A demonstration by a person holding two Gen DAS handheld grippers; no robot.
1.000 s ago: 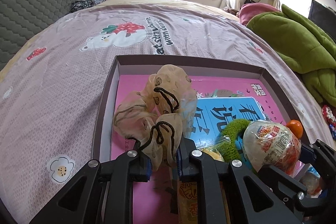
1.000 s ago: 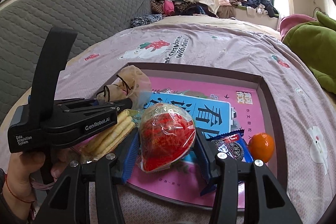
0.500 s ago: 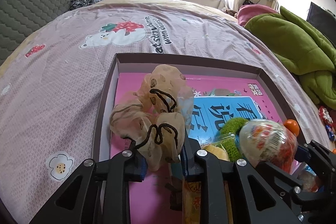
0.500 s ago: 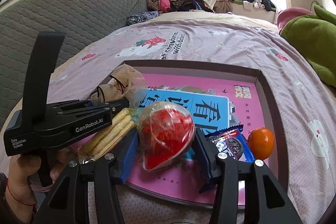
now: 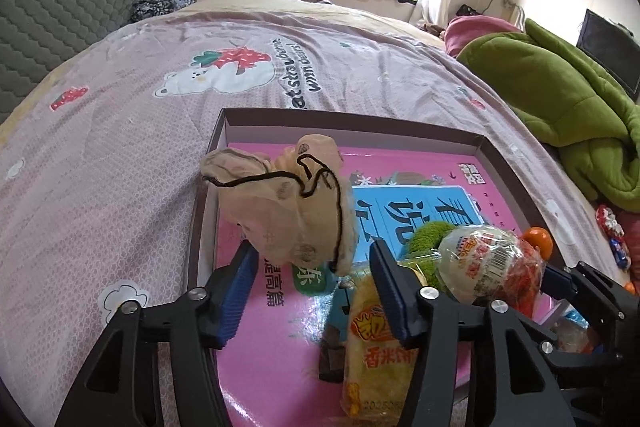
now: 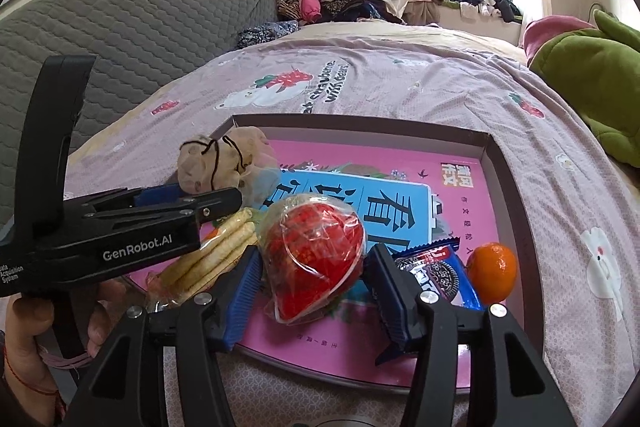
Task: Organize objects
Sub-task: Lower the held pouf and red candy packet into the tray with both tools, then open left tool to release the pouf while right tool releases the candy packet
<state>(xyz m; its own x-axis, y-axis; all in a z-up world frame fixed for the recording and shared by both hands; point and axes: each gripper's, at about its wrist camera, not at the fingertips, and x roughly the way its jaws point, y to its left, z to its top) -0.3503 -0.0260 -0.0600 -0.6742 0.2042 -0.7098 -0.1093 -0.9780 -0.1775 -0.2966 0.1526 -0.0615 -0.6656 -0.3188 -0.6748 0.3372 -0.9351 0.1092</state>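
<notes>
- scrunchie [image 5: 288,211], beige sheer fabric with a black cord edge, sits at the left side of the tray [image 5: 352,121], over the pink book cover [image 5: 280,339].
- my left gripper [image 5: 312,291] has its fingers [image 5: 236,287] spread wide apart; the scrunchie sits between and just ahead of the blue pads, and i cannot tell whether either pad touches it.
- in the right wrist view the left gripper [image 6: 208,199] shows side-on, with the scrunchie [image 6: 212,167] bunched at its tip.
- my right gripper [image 6: 312,291] has its fingers [image 6: 244,291] closed against both sides of a red snack in clear wrap [image 6: 316,259]; the wrap bulges between the pads.
- the red snack [image 5: 492,267] is held just above the near edge of the tray [image 6: 512,179], over the blue book [image 6: 360,203].
- a packet of yellow wafer rolls [image 6: 216,255] lies in the tray, just beside the left pad of my right gripper.
- a blue cookie packet [image 6: 440,275] lies just right of the right pad; an orange [image 6: 492,271] sits beside it, near the right wall of the tray.
- a green fuzzy item [image 5: 430,247] shows behind the snack in the left wrist view.
- the tray rests on the bed [image 5: 120,147], on a pink sheet printed with a bear and strawberry.
- a green quilt [image 5: 568,99] is heaped on the right side of the bed.
- a hand [image 6: 28,323] grips the left gripper's handle at the lower left of the right wrist view.
</notes>
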